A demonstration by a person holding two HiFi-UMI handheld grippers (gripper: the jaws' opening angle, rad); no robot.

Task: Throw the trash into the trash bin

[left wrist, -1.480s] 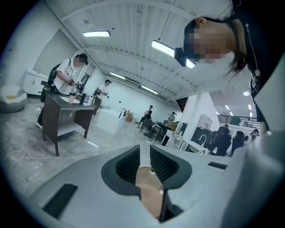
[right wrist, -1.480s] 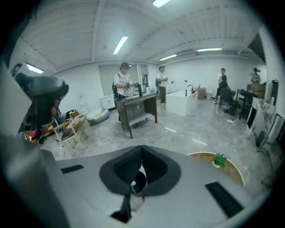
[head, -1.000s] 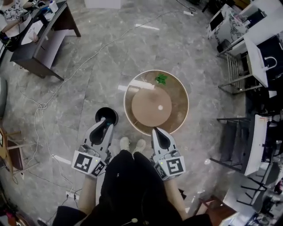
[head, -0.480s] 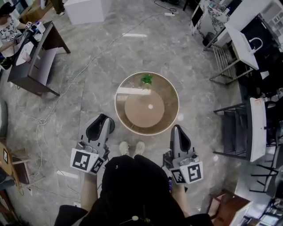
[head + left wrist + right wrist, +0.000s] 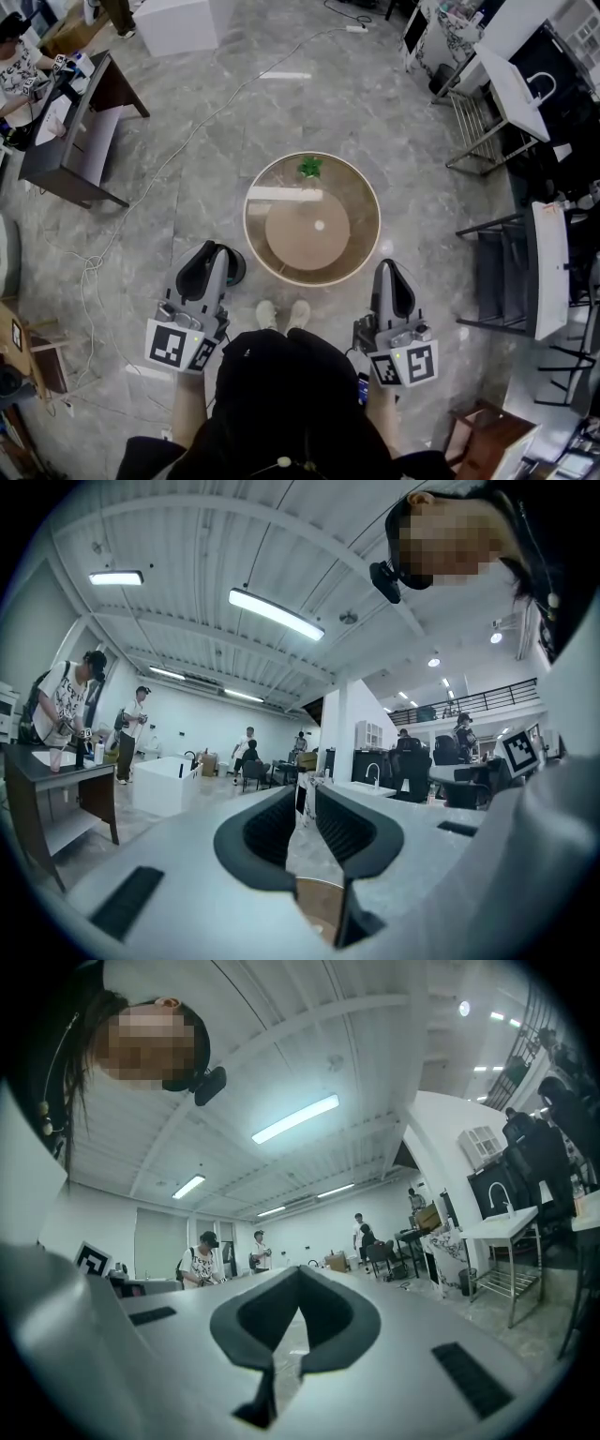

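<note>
Though tiny, bright green trash (image 5: 309,168) (crumpled) near table (image 5: 364,199) rim.

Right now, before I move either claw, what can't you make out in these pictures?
- Black bin: head view, mostly covered by the left claw; its inside is hidden.
- Green item on the round table: head view, too small to identify.
- The left gripper view and right gripper view look level across the room; neither shows the bin or green item.

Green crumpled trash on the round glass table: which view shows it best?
The head view: the green crumpled trash lies unobstructed near the far rim of the round glass table. Neither gripper view shows it.
</note>
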